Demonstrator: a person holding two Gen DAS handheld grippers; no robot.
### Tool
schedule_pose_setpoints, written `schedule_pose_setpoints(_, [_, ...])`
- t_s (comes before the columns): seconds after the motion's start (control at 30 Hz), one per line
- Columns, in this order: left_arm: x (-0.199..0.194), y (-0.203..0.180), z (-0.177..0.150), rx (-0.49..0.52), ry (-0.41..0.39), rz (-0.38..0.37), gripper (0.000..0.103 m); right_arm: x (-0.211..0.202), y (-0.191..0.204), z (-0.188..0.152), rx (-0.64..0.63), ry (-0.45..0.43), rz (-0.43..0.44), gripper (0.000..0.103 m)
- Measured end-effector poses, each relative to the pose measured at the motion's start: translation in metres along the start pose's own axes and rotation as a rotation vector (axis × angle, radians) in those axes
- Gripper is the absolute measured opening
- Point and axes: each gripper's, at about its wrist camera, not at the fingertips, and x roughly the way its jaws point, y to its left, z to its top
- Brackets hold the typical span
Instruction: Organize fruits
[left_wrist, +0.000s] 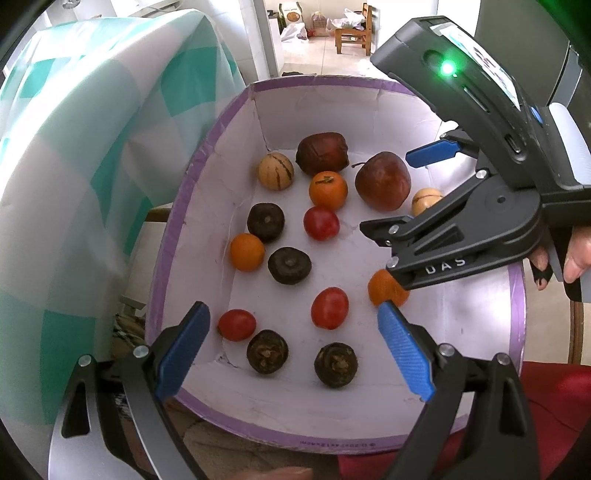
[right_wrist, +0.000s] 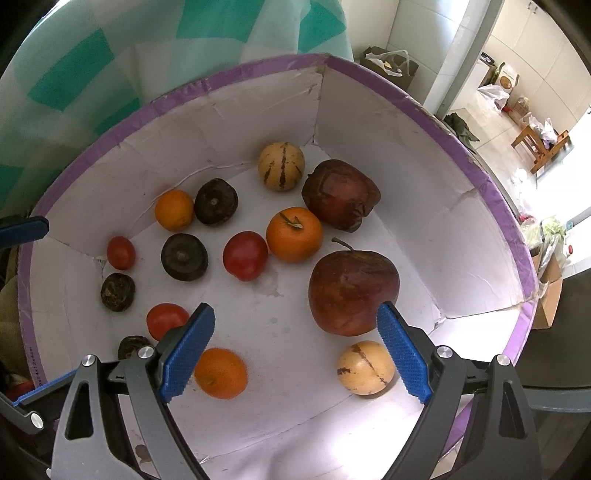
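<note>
Both the left gripper (left_wrist: 293, 350) and right gripper (right_wrist: 295, 350) hang wide open and empty over the box (right_wrist: 424, 192). The tomatoes (left_wrist: 330, 308) probably bruise easily; take them gently across the middle.

"DAS" on right hand-held gripper (left_wrist: 384, 218)

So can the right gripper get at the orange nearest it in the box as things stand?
Probably yes. The right gripper is open and empty above the box, and that orange lies loose by its left finger, touching no other fruit. The red tomato beside it leaves a small gap.
</note>
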Motion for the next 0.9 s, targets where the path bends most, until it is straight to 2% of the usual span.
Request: schedule_pose_setpoints(0.9, [0.0013,-0.0007,-0.0028,-0.003,0.004,-0.008,0.092,0.0021,-0.0020,0.0016,0.005,0.004,0.010,0.087])
